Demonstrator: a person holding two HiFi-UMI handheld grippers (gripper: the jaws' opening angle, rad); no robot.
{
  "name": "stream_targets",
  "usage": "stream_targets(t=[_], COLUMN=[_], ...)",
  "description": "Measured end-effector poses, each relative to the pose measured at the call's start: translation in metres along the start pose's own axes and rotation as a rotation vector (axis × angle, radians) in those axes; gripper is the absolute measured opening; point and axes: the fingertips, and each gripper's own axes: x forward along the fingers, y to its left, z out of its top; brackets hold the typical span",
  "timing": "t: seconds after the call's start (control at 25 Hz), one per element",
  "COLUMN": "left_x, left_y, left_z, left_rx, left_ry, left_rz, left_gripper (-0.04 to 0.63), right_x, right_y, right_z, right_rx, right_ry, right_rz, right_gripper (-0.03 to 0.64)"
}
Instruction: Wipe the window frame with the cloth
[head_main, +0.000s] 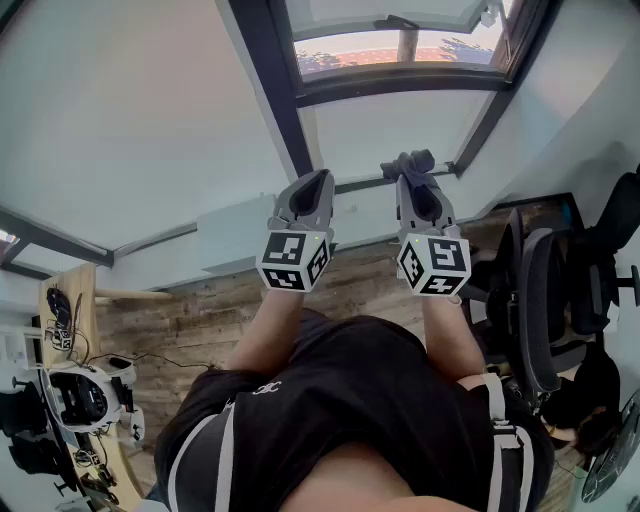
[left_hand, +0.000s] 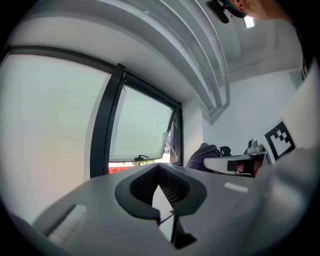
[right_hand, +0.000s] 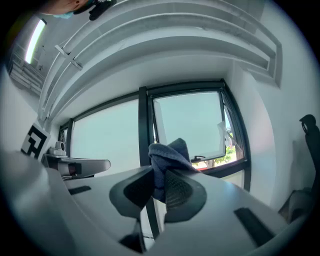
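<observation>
- The left gripper (head_main: 314, 186) is raised in front of the dark window frame (head_main: 268, 85) and points toward the lower end of the frame's upright bar.
- In the left gripper view, its jaws (left_hand: 158, 169) meet at the tips. Only a narrow gap opens further back, and nothing is between them.
- The frame stands to the left of these jaws and apart from them, so this gripper touches nothing.
- The right gripper (head_main: 412, 172) is raised beside the left one, just right of the same upright bar.
- Its jaws are closed on a dark blue cloth (right_hand: 167, 152), which keeps them a little apart.
- The cloth is bunched and sticks out beyond the tips, in front of the upright bar of the frame (right_hand: 144, 125).
- I cannot tell whether the cloth touches the frame.
- To the right of the upright bar, one sash (right_hand: 192, 125) of the window is tilted open at the bottom.
</observation>
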Motion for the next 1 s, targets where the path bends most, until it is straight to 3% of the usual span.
stream_targets(t=[0.64,1.0], left_x=[0.008,0.011], left_y=[-0.01,-0.023], left_z=[-0.007,0.0], left_rx=[-0.012,-0.013], left_ry=[0.02,0.016], left_rz=[-0.017,-0.015], left_gripper=[0.009,0.009], right_x=[-0.002,-0.012], right_y=[-0.001,-0.007], right_z=[-0.001,0.012], right_rx=[0.078,0.082], right_ry=[0.007,-0.047], right_rz=[0.043,0.097], right_gripper=[0.049,0.048])
